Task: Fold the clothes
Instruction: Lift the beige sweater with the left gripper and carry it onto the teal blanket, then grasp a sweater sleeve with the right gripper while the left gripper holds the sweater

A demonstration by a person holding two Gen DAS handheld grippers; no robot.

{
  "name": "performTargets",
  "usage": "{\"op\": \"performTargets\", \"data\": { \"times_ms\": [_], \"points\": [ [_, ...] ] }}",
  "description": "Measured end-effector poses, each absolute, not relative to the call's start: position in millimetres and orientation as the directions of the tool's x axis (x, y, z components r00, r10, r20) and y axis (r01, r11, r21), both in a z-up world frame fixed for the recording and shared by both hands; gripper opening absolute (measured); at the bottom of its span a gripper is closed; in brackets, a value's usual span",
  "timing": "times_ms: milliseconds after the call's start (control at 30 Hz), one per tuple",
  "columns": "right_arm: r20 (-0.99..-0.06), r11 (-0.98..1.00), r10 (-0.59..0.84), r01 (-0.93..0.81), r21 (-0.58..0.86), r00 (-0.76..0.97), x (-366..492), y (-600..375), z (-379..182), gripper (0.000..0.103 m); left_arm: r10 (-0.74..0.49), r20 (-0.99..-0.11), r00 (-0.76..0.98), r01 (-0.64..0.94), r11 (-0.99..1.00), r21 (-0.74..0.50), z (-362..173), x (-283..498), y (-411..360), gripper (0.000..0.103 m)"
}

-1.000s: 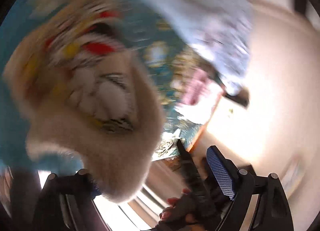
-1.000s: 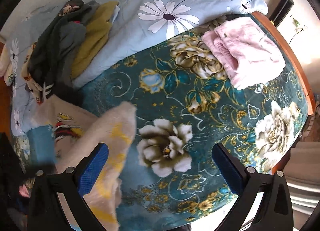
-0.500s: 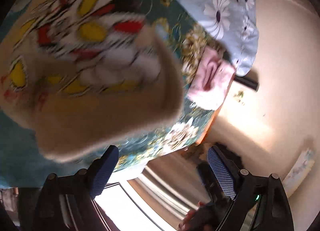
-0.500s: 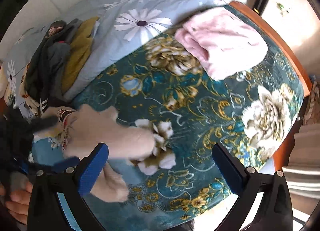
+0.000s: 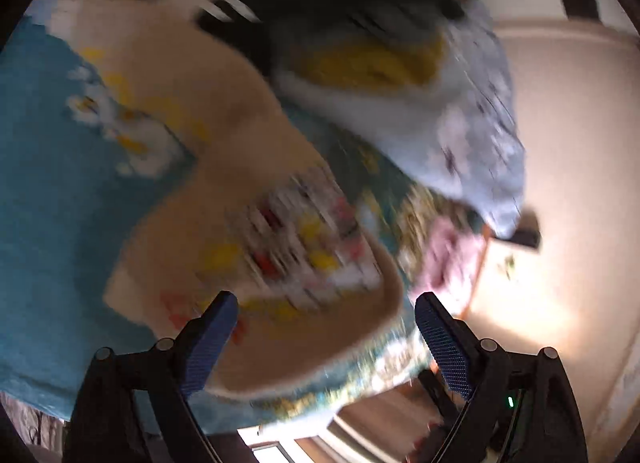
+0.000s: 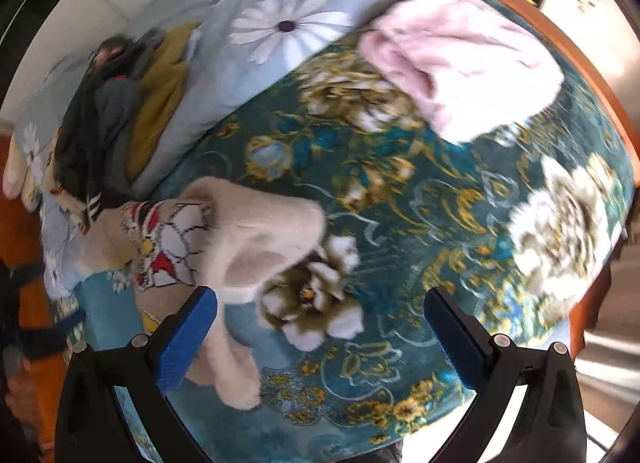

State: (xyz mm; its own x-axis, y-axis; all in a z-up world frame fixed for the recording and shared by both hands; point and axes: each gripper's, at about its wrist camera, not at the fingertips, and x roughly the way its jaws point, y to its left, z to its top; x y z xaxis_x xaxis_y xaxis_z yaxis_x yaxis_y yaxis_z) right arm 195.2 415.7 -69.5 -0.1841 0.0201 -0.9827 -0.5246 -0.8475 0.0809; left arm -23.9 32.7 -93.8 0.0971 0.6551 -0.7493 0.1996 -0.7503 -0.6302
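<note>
two grippers hung wide open over the bed (image 6: 400, 191), and neither had hold of anything. the left gripper (image 5: 326, 337) stood with its jaws spread and only air between the pads, the cream sweater (image 5: 248, 231) lying beyond them on the teal floral cover. the right gripper (image 6: 320, 325) was just as wide, pointing almost straight down at the cover, with a loose end of the sweater (image 6: 240, 247) hanging past its left finger (image 6: 188, 339) but not pinched by it.

a second before, the sweater had been up close to the left camera, off the bed and in motion; half a second before it was flopping across the cover. by this moment it lay down in a rumpled heap near the front edge of the bed, printed side partly up, one sleeve trailing toward the edge. the left view was badly smeared, so its exact lie there was hard to read.

from where i stood that looked like a toss to get the garment onto the clear part of the cover. it was not spread flat, so i judged the folding proper had not begun: the sleeves and hem would need pulling out first.

a pink garment (image 6: 460, 59) sat folded toward the far corner, well apart. dark and mustard clothes (image 6: 120, 111) were heaped on the daisy quilt (image 6: 280, 15) behind, seemingly waiting.
</note>
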Motion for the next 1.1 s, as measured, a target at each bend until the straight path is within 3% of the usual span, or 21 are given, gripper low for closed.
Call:
{"op": "performTargets", "data": {
  "times_ms": [367, 567, 733, 833, 900, 1033, 1100],
  "points": [
    [-0.998, -0.947, 0.060, -0.319, -0.046, -0.034, 71.2, 381.6, -116.8, 0.102, 0.580, -0.807, 0.111, 0.357, -0.781, -0.513, -169.6, -116.2, 34.0, 0.092],
    [-0.991, -0.962, 0.059, -0.259, -0.088, 0.117, 34.5, 370.0, -168.9, 0.079, 0.510, -0.837, 0.199, 0.390, -0.825, -0.409, -209.5, -137.5, 43.2, 0.092],
    [-0.980, -0.951, 0.093, -0.276, -0.140, 0.176, 27.0, 375.3, -190.8, 0.077, 0.475, -0.849, 0.231, 0.425, -0.834, -0.351, -233.9, -140.8, 42.7, 0.089],
    [-0.982, -0.927, 0.082, -0.347, -0.139, 0.173, 28.5, 388.3, -189.6, 0.069, 0.444, -0.869, 0.220, 0.400, -0.853, -0.335, -238.3, -136.5, 39.5, 0.079],
    [-0.982, -0.910, 0.061, -0.395, -0.128, 0.179, 31.6, 397.3, -190.7, 0.068, 0.460, -0.863, 0.207, 0.402, -0.845, -0.354, -239.9, -131.3, 36.3, 0.073],
    [-0.974, -0.907, 0.027, -0.403, -0.119, 0.225, 42.2, 393.8, -198.6, 0.062, 0.519, -0.843, 0.141, 0.421, -0.802, -0.424, -232.8, -111.5, 23.9, 0.040],
    [-0.973, -0.911, 0.023, -0.397, -0.114, 0.228, 49.1, 386.6, -197.5, 0.059, 0.534, -0.838, 0.110, 0.422, -0.789, -0.447, -226.0, -100.1, 17.5, 0.030]
  ]
}}
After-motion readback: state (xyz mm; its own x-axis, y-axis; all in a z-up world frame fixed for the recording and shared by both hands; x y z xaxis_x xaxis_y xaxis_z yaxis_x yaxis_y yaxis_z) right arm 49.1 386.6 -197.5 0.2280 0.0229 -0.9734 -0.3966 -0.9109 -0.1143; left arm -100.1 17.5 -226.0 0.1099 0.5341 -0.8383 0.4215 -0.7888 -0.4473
